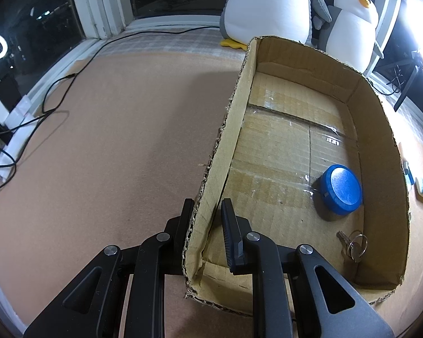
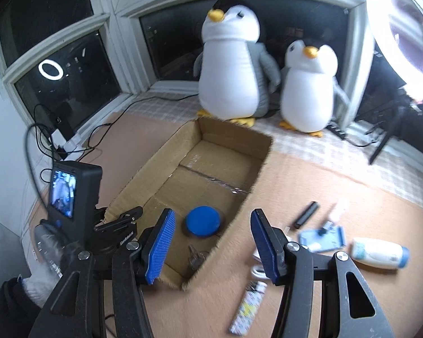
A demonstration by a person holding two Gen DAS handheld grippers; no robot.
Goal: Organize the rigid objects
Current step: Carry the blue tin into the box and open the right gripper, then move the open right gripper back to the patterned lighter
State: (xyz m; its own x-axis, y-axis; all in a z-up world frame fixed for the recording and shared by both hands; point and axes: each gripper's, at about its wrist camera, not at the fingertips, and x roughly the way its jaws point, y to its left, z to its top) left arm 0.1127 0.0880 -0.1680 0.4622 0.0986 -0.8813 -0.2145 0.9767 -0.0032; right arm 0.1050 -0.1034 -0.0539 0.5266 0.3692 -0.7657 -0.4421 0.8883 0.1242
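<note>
With the left claw [image 1: 206, 222] clamped on the cardboard box [image 1: 375, 146] wall, bring the half-open, empty right claw [image 2: 213, 242] down squarely over the lighter [image 2: 248, 307] — near right of the box — before closing.

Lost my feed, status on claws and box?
Left claw shut on cardboard box wall. Right claw open, empty. Blue lid, keys boxed; lighter, bottle outside. Nothing blocking.

Right gripper [image 2: 213, 249] open above box [image 2: 256, 174]; blue lid [image 2: 202, 220], keys [image 2: 196, 257] inside

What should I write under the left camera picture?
Left tongs pinch the cardboard box wall; blue lid and keys inside.
</note>
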